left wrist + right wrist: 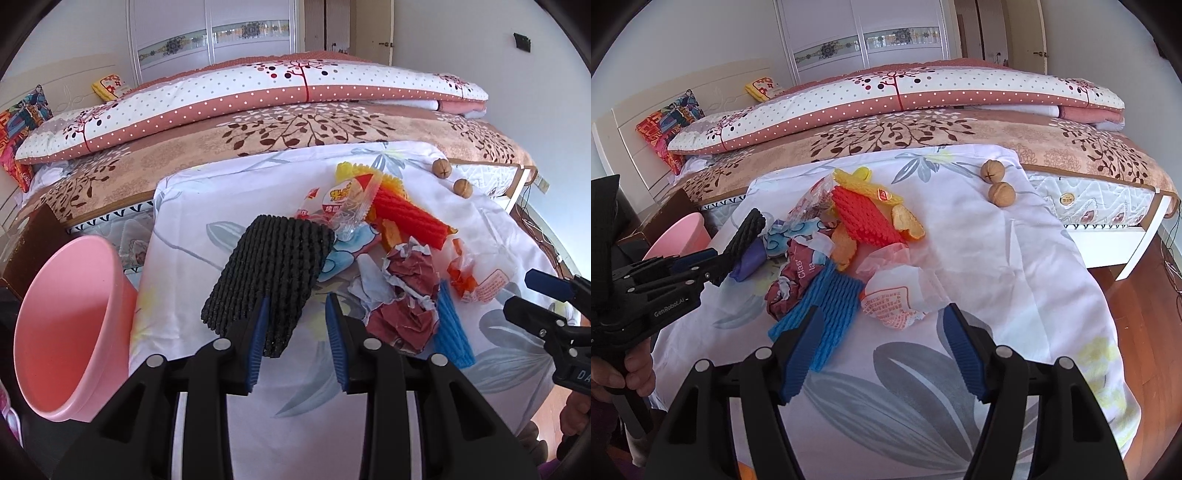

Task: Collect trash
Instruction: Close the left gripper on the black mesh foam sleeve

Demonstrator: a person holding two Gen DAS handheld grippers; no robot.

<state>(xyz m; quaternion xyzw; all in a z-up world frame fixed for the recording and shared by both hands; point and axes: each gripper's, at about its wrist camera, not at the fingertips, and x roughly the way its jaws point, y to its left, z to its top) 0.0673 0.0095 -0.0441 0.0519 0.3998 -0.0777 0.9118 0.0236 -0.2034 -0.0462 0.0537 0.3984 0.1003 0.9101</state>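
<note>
A pile of trash lies on a white floral cloth [997, 258]: a black foam net [269, 273], a red foam net [406, 218], a blue foam net [827, 306], crumpled maroon paper [410, 291], plastic wrappers [897, 299] and orange peel [908, 221]. My left gripper [297, 314] is open with the lower end of the black net [746, 236] between its jaws, against the left pad. My right gripper [882, 328] is open and empty, just short of the blue net and a wrapper.
A pink bin [70, 325] stands tilted at the cloth's left edge. Two walnuts [997, 184] lie at the far right of the cloth. A bed with folded quilts [905, 92] is behind. Wooden floor [1145, 295] lies to the right.
</note>
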